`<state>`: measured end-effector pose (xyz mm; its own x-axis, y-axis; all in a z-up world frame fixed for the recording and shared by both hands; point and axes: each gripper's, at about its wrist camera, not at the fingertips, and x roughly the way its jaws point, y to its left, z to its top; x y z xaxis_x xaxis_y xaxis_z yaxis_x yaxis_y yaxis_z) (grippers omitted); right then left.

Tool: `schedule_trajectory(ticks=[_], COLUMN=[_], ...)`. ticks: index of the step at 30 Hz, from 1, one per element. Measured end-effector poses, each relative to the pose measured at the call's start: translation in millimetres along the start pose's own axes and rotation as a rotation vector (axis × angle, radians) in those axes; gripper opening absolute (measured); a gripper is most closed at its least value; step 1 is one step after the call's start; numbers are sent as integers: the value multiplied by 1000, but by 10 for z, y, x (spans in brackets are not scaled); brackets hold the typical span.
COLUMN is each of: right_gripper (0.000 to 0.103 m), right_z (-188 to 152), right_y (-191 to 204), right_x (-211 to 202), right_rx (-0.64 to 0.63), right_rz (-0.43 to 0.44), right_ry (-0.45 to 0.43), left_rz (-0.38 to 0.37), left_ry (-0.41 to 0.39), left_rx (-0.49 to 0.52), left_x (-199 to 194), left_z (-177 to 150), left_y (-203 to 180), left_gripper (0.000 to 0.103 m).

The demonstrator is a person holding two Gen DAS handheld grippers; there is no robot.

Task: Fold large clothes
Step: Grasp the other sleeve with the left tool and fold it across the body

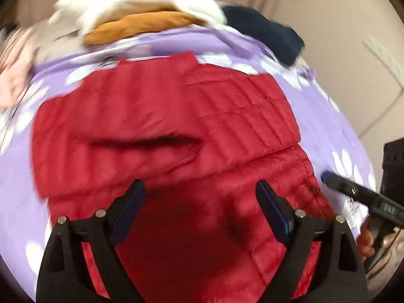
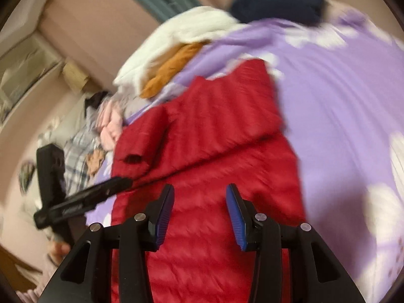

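The red quilted puffer jacket (image 1: 164,131) lies spread on the lilac flower-printed bedsheet (image 1: 328,116), filling the middle of the left wrist view from about nine o'clock round to four, with one sleeve folded across the body. The left gripper (image 1: 199,189) hangs released over the jacket's lower part, jaws wide apart and nothing between them. The right gripper (image 2: 199,192) is also loose, its blue-padded jaws partly apart above the red fabric and pinching none of it. At twelve o'clock, a white fluffy garment (image 1: 141,2), an orange-brown garment (image 1: 141,27) and a dark navy garment (image 1: 267,32) are heaped close to the collar. The puffy, slippery shell will probably spring back, so the folded sleeve may slide open; a shallow pinch could lift only the top layer, and a wide swing could drag the nearby heap
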<state>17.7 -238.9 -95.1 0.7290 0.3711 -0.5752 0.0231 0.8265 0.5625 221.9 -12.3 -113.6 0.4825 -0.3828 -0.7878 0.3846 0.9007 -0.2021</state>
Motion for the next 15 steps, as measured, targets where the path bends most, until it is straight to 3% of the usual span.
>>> schedule_trajectory(ticks=[3,4,5,7,10,13,15], right_gripper=[45,51,57,58,58,58,58], right_z=[179,218,254,316,338,293,252], right_y=[517,646,789,1102,1519,1744,1785], right_x=[256,340,436,663,1051,1465,1782], right_rx=[-224,-279,-337,-454,-608,-742,-815], right_rz=[0,6,10,10,7,-82,-210], right_ry=[13,20,26,38,69,112,131], left_rz=[28,48,78,144,131,104,84], left_ry=[-25,-27,-32,-38,-41,-45,-60], left_rx=[-110,-139,-169,-225,-341,-436,-495], left_x=[-255,-321,-397,-535,-680,-796,-861], left_z=[-242,-303,-388,-539,-736,-900,-984], left_y=[330,429,526,721,1009,1221,1325], left_gripper=[89,89,89,89,89,89,89])
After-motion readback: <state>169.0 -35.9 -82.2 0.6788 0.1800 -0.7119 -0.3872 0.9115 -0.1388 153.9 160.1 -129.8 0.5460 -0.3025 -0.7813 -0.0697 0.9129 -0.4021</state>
